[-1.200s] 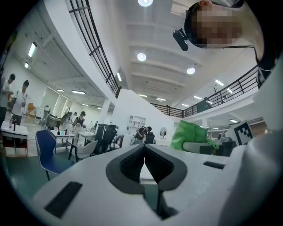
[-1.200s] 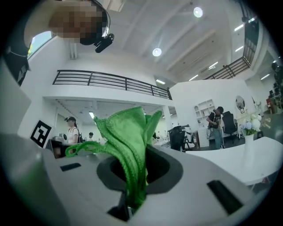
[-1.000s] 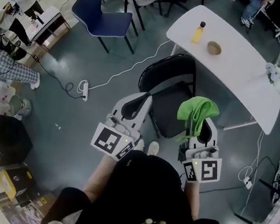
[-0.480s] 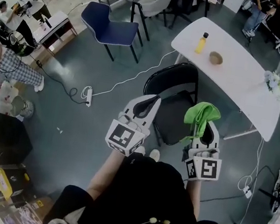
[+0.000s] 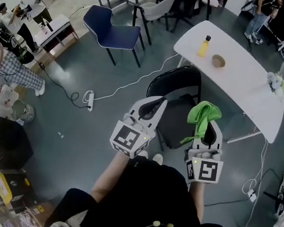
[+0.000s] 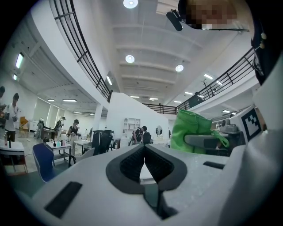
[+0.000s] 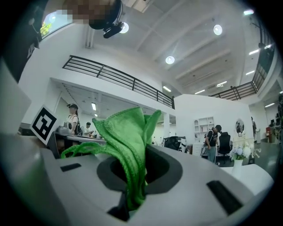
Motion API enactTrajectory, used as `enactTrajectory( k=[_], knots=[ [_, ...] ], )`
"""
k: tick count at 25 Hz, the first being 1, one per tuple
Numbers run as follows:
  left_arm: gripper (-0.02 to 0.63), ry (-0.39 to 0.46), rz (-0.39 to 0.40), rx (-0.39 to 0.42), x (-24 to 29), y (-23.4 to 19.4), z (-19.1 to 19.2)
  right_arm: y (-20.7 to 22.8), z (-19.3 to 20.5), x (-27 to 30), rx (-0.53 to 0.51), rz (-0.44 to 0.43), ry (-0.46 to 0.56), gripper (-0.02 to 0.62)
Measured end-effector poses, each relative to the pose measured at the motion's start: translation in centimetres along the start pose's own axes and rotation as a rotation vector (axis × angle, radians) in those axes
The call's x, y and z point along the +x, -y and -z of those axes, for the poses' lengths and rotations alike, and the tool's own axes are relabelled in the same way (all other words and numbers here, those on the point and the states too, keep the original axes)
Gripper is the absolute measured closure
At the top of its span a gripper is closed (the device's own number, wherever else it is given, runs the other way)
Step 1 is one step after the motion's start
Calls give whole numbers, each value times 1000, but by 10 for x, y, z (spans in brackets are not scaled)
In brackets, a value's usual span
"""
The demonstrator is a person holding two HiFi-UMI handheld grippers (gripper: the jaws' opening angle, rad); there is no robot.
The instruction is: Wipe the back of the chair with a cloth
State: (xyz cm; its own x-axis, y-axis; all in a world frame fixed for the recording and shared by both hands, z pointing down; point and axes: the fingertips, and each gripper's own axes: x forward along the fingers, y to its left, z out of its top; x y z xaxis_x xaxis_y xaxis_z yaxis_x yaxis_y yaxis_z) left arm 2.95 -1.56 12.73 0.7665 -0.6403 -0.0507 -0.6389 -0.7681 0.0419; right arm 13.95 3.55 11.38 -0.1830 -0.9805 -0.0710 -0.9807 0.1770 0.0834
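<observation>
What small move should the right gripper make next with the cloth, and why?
Probably carry the right gripper forward toward the chair back: the green cloth is clamped in it, yet it sits over the seat, seemingly short of the back.

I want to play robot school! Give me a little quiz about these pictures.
1. Which gripper holds the green cloth?
2. True or false: the left gripper has its fingers shut with nothing between them.
3. What stands beside the bowl on the white table?
A) a yellow bottle
B) a red cup
C) a laptop

Key:
1. The right gripper.
2. True.
3. A.
</observation>
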Motion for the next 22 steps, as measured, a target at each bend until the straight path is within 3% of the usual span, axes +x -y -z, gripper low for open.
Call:
enactTrajectory(
  k=[22],
  knots=[
    [600,-8,-3,5,-3,9,-1,7,7,-14,32,-1,-25,554]
  ],
)
